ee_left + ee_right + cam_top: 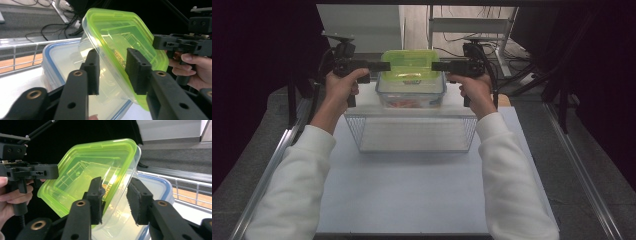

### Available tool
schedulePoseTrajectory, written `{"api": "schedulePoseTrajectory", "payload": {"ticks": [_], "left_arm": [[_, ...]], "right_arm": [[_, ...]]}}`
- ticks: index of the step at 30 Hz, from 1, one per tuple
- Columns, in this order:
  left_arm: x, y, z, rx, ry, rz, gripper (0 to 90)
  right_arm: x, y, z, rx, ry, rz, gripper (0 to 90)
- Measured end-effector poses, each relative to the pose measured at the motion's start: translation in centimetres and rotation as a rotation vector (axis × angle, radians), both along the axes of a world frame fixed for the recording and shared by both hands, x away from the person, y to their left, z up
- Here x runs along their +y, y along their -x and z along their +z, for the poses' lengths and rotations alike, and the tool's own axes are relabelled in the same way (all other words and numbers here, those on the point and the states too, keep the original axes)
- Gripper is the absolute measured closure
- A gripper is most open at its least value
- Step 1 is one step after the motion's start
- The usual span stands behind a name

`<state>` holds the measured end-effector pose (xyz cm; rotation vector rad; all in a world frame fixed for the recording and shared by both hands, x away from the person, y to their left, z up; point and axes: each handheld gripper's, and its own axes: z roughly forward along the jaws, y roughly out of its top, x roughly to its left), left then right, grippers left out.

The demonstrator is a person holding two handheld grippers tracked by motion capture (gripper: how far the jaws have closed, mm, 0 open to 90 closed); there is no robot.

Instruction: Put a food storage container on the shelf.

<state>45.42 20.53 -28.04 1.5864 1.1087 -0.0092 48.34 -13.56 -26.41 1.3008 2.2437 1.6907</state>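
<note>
Sleeves (507,175) of your white top are sitting nearest the lens, reaching out over the pale worktop (412,195). Take the wire basket (412,131) as your landmark: it is lying in the middle of the worktop, and everything that matters is happening just behind it.

Behind the basket, the blue-rimmed clear container (411,95) is resting on the worktop with something reddish inside. On top of it you are setting the smaller green-lidded container (410,64), which is sitting tilted in both gripper views, so it is probably not yet lying flat.

Your left hand-held gripper (384,66) is reaching in from the basket's left rear, your right hand-held gripper (437,66) from its right rear. Each is standing partly open with the green-lidded container's edge between the jaws. On the left, the pads (136,70) are looking clear of the plastic. On the right, one pad (96,195) is lying against the wall while the other is standing off, so neither is pinching.

You are likely letting go here. Keep both sides widening evenly, let the container settle level, then draw each hand straight outward so no pad catches the green rim.
</note>
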Motion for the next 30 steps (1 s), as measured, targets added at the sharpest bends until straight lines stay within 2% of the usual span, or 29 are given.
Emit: {"api": "schedulePoseTrajectory", "payload": {"ticks": [5, 7, 9, 16, 19, 23, 27, 30], "left_arm": [[-0.1, -0.2, -0.2, -0.003, -0.006, 0.02, 50.9], [-0.1, -0.3, -0.2, -0.004, -0.012, 0.032, 42.8], [0.0, -0.3, -0.2, -0.001, -0.002, 0.03, 38.3], [0.3, 0.1, 0.2, -0.028, 0.003, 0.029, 30.1], [0.5, 0.6, 0.5, -0.041, -0.014, 0.02, 28.1], [0.3, 1.0, 0.7, -0.046, -0.019, 0.017, 26.4], [0.2, 1.2, 0.8, -0.051, -0.023, 0.012, 25.7], [0.2, 1.3, 0.8, -0.053, -0.027, 0.006, 25.4]], "right_arm": [[-0.1, 0.1, -0.1, -0.003, 0.001, -0.011, 59.2], [-0.2, 0.1, -0.2, 0.007, -0.003, -0.006, 57.2], [-0.2, 0.3, -0.2, 0.002, -0.002, -0.002, 56.1], [-0.5, 0.7, -0.1, 0.007, -0.007, 0.005, 51.7], [-0.8, 1.0, 0.2, 0.003, -0.013, 0.013, 48.5], [-0.6, 1.2, 0.1, 0.018, 0.024, 0.03, 45.6], [-0.1, 1.3, 0.0, 0.01, 0.036, 0.032, 44.9], [-0.1, 1.2, 0.0, 0.013, 0.025, 0.028, 44.5]]}}
